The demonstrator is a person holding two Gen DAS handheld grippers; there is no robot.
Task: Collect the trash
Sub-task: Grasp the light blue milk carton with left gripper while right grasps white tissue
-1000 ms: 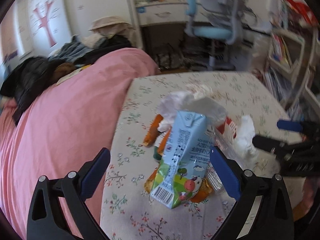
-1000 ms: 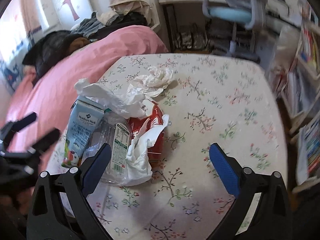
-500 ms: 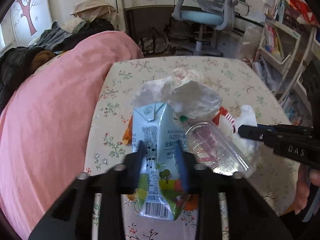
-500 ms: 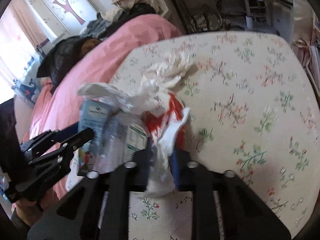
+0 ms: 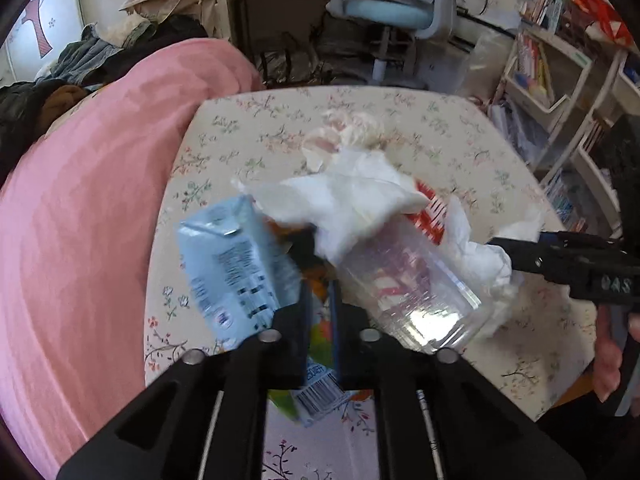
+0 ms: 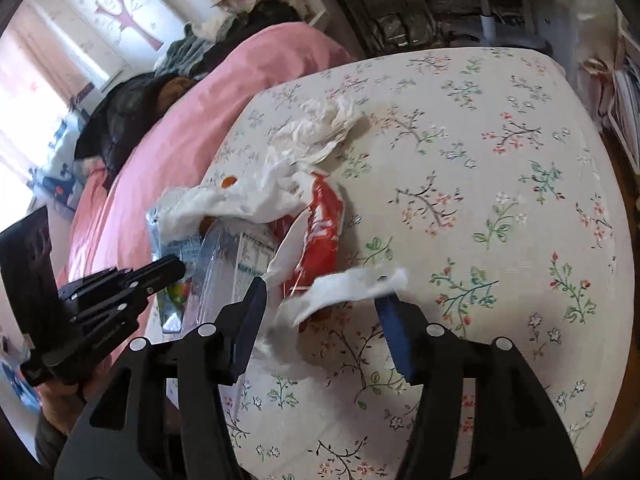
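Note:
A heap of trash lies on the floral table [image 6: 500, 168]. My left gripper [image 5: 320, 304] is shut on the light blue milk carton [image 5: 232, 264], squeezing its lower part, and the carton is tilted left. Beside it lie a clear plastic bottle [image 5: 412, 288], white tissues [image 5: 352, 200] and a red wrapper [image 6: 324, 232]. My right gripper [image 6: 324, 300] is open, its fingers either side of a white tissue [image 6: 348, 288] at the heap's near edge. Another crumpled tissue [image 6: 320, 124] lies farther back.
A pink blanket [image 5: 80, 220] covers the bed left of the table, with dark clothes [image 6: 132, 112] piled on it. A blue desk chair [image 5: 392, 8] and bookshelves [image 5: 560, 80] stand beyond the table, at the right.
My left gripper has squeezed tighter on the carton, which is crushed and tipped left. My right gripper, shut on the tissue half a second ago, has opened.

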